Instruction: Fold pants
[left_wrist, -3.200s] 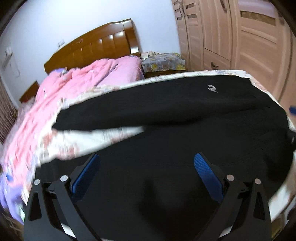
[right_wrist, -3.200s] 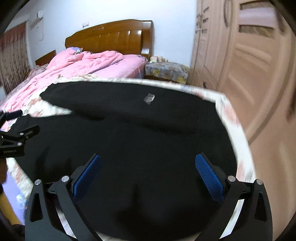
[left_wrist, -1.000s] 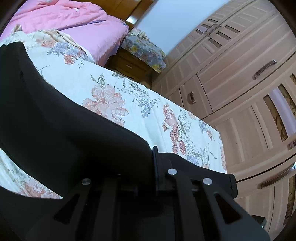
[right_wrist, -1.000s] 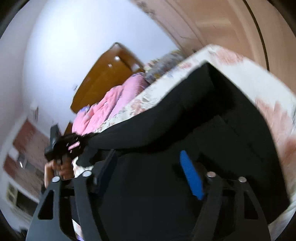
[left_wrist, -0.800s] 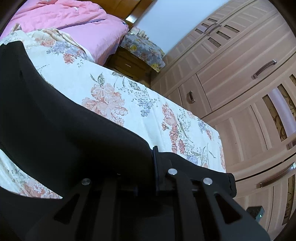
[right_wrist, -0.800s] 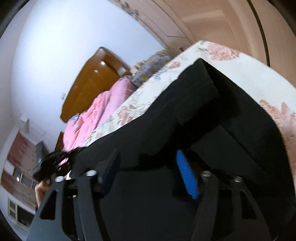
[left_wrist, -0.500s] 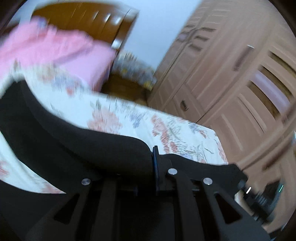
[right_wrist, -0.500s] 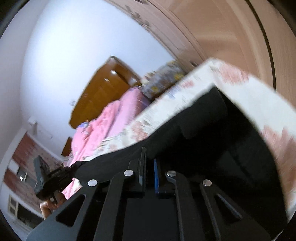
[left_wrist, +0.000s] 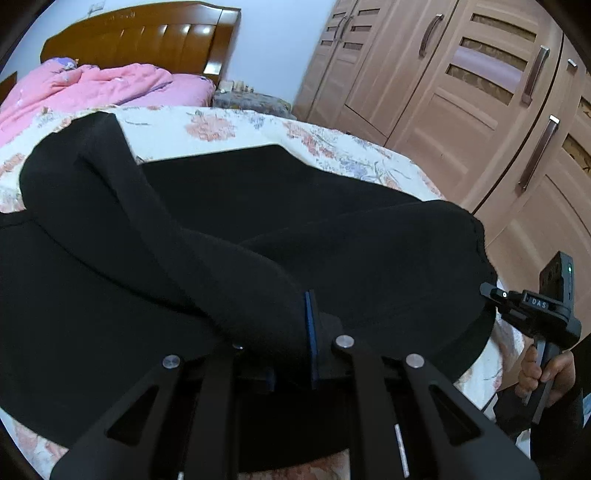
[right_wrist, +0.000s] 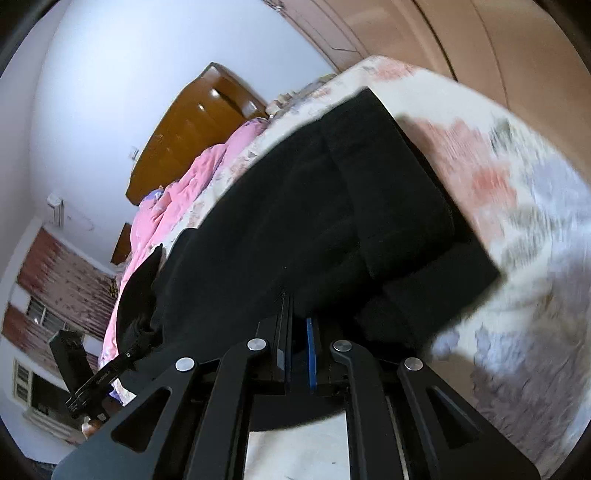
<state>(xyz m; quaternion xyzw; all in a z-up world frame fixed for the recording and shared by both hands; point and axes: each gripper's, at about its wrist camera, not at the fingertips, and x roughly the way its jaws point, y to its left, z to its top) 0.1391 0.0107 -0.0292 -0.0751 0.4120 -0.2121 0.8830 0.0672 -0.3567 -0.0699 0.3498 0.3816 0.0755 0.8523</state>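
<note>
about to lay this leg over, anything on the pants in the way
Nothing visible. Both the left gripper and right gripper are already shut on the black pants, and only bare fabric and floral bedsheet lie ahead.

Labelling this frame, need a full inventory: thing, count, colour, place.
pants: 1, black, spread on bed, one leg lifted over the other
bedspread: 1, cream floral, under pants
quilt: 1, pink, by headboard
headboard: 1, brown wood, far end of bed
nightstand: 1, floral cover, beside bed
wardrobe: 1, tan wood, right wall
left gripper: 1, black, blue pads, shut on pants leg
right gripper: 1, black, blue pads, shut on pants edge
hand: 1, holds right gripper's handle
</note>
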